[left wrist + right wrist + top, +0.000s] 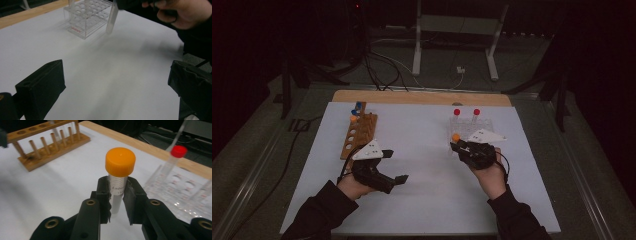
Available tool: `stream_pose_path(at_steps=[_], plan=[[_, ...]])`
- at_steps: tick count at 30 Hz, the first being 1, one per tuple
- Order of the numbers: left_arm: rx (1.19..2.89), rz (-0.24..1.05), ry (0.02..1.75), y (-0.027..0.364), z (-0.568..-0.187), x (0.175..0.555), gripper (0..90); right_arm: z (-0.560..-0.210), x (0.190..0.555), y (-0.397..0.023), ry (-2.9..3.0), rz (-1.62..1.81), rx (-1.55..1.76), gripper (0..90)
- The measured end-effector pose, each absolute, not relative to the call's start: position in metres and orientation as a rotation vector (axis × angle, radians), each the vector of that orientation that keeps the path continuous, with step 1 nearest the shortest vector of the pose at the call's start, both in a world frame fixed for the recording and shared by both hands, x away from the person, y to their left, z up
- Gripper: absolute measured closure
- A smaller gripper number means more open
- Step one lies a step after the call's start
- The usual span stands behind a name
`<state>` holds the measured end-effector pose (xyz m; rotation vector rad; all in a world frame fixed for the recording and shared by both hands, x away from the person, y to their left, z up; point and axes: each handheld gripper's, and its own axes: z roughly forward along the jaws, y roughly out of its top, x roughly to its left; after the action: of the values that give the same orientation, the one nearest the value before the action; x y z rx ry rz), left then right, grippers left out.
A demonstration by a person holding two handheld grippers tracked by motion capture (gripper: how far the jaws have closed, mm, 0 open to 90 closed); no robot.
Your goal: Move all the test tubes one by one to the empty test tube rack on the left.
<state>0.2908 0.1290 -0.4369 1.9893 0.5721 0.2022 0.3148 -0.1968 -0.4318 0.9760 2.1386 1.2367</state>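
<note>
Hands in dark sleeves were seen at the near edge of the white desk (422, 210), each with a hand-held gripper. On the left side, the left hand-held gripper (394, 167) was held low over the bare desk, and its two black jaws were spread wide with nothing between them. On the right side, the right hand-held gripper (117, 195) was pinched shut on a clear tube (117, 198). The tube was held upright, and its orange cap (120, 161) was seen sticking up above the jaws. In the left gripper view, the bottom of the tube (111, 18) was seen hanging in the air, just beside the clear plastic rack (86, 17) and not yet inside it. Farther back on the right, two tubes with red caps (466, 112) were stood in that clear rack (472, 127). Farther back on the left, a wooden rack (360, 134) was laid on the desk, with a few tubes at its far end, blue and orange caps (356, 111) on top.
</note>
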Motion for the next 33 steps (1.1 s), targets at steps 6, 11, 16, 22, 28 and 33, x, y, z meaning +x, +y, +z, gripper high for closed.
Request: stream_pose_path(at_steps=[6, 11, 16, 22, 28, 33], plan=[[1.985, 0.184, 0.536, 0.12, -0.427, 0.295, 2.0, -0.439, 0.307, -0.187, 2.186, 1.25, 0.945, 74.6], [1.986, 0.177, 0.508, 0.109, -0.419, 0.299, 2.1, -0.443, 0.301, -0.178, 2.221, 1.249, 0.904, 74.6], [1.976, 0.165, 0.474, 0.096, -0.413, 0.304, 5.3, -0.445, 0.296, -0.169, 2.253, 1.259, 0.875, 74.6], [1.96, 0.183, 0.458, 0.079, -0.409, 0.308, 13.8, -0.448, 0.291, -0.16, 2.284, 1.261, 0.844, 74.6], [1.964, 0.198, 0.447, 0.064, -0.41, 0.315, 24.3, -0.448, 0.288, -0.157, 2.299, 1.267, 0.823, 74.6], [1.987, 0.235, 0.447, 0.055, -0.414, 0.319, 39.9, -0.446, 0.288, -0.157, 2.298, 1.277, 0.823, 74.6]])
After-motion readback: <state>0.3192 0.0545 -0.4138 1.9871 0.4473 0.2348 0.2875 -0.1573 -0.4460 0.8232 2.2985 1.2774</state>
